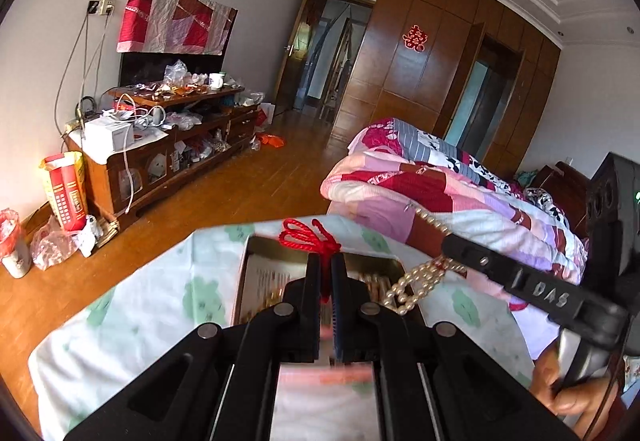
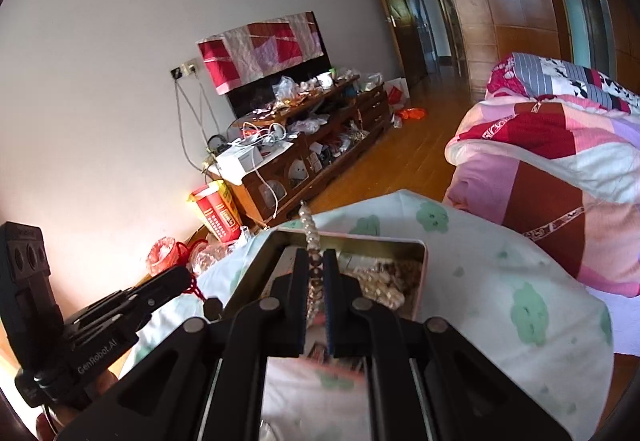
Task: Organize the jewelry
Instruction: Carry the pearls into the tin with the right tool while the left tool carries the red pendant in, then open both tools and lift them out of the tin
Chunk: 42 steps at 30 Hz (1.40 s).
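My left gripper (image 1: 327, 259) is shut on a red knotted cord (image 1: 304, 235), whose loops stick out past the fingertips above an open metal tin (image 1: 245, 265). From the right, my right gripper (image 1: 446, 241) holds a pearl necklace (image 1: 412, 287) that dangles over the tin's right side. In the right wrist view, that right gripper (image 2: 315, 255) is shut on the pearl strand (image 2: 308, 229) over the tin (image 2: 422, 253), which contains more jewelry. My left gripper (image 2: 186, 275) enters at the left, pinching the red cord (image 2: 195, 287).
The tin rests on a table under a white cloth with green flowers (image 1: 140, 305). A bed with a patchwork quilt (image 1: 420, 185) lies just behind. A cluttered TV cabinet (image 1: 160, 145), bags on the wooden floor (image 1: 64, 189) and wardrobes (image 1: 420, 61) fill the far side.
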Motion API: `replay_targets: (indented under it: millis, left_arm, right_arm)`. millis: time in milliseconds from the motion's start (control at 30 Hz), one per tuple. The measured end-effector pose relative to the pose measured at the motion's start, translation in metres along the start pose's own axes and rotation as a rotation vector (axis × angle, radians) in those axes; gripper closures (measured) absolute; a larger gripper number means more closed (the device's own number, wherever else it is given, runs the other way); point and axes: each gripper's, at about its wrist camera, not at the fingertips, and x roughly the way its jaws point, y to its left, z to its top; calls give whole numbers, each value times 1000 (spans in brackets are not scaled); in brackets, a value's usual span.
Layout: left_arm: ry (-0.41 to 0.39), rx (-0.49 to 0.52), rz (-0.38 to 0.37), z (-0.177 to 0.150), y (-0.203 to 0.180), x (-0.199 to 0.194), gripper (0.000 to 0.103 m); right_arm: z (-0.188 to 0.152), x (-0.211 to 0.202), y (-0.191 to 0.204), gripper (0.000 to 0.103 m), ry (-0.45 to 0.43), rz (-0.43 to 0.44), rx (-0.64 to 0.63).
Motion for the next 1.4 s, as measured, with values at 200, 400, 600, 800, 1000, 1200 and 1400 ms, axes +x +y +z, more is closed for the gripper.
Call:
replay_targets:
  millis: [200,400,600,800,1000,1200,1400]
  left_arm:
    - [9,-8,-68,10,6,30,100]
    - [30,11,-75,11,8,60,100]
    - [88,22,-50,1,10,86,100]
    - [138,53,-2,-6,13,95,97]
    - [146,0,12,1,26,84,30]
    - [117,13,83,-7,24,42,30]
    - [109,38,108,-35,5,-3,30]
  right_arm:
    - [4,35,-16,95,10,-49,36]
    - [-9,64,-23,94,44,-93,38]
    - [-19,81,-30,94,74,-93,65]
    - [-23,84,-32,93,68,-96,51]
    - [-23,83,-34,55,78,-118,58]
    - [-23,51,-28,52,8,-135,49]
    - [-43,5,-18,52,-9,-152,21]
